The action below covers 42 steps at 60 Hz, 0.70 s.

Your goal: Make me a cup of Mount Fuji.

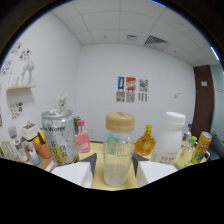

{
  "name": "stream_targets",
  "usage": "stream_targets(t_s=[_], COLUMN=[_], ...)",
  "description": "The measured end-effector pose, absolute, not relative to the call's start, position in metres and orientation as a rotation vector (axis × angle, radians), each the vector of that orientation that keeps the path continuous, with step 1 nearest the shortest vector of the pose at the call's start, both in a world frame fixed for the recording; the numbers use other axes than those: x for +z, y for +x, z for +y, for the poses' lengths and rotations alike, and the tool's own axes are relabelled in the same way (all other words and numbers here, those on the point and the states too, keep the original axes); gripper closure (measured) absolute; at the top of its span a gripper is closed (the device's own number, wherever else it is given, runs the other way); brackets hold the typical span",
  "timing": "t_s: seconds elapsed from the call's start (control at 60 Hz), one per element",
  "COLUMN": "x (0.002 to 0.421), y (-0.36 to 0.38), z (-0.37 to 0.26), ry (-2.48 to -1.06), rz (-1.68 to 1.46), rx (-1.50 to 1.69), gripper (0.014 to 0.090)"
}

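Fingers [114,167] clamped on clear bottle [119,150]; tonic can [59,136] beside.

A: The bottle [119,157] between the fingers [75,172]?
B: Clear glossy plastic, matt tan cap. Fingers matt white.
A: At ten o'clock?
B: Shiny metal can [59,137]. At two o'clock, amber glass bottle [145,141].

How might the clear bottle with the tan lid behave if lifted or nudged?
The bottle stands tall and narrow between the tool's fingers, so a nudge near its lid could tip it. Its smooth clear wall may be slippery. It looks partly filled with pale liquid, so probably fairly heavy.
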<state>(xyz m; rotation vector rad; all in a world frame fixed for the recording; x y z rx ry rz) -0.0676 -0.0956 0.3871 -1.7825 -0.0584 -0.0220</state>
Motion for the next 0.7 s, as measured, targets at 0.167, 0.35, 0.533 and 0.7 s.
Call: stream_targets(t_s=[0.167,0.35,0.533,0.7], x=[0.389,0.391,0.423,0.412], y=[-0.065,-0.064,-0.062,-0.065], z=[-0.087,-0.09,-0.127,-0.184], ry=[-1.738,-1.746,-1.676,-1.65], rz=[-0.035,-0.028,-0.029,-0.027], rx=[-0.024,-0.003,-0.022,0.004], gripper=[0.0611,0.0631,0.0637,0.0637])
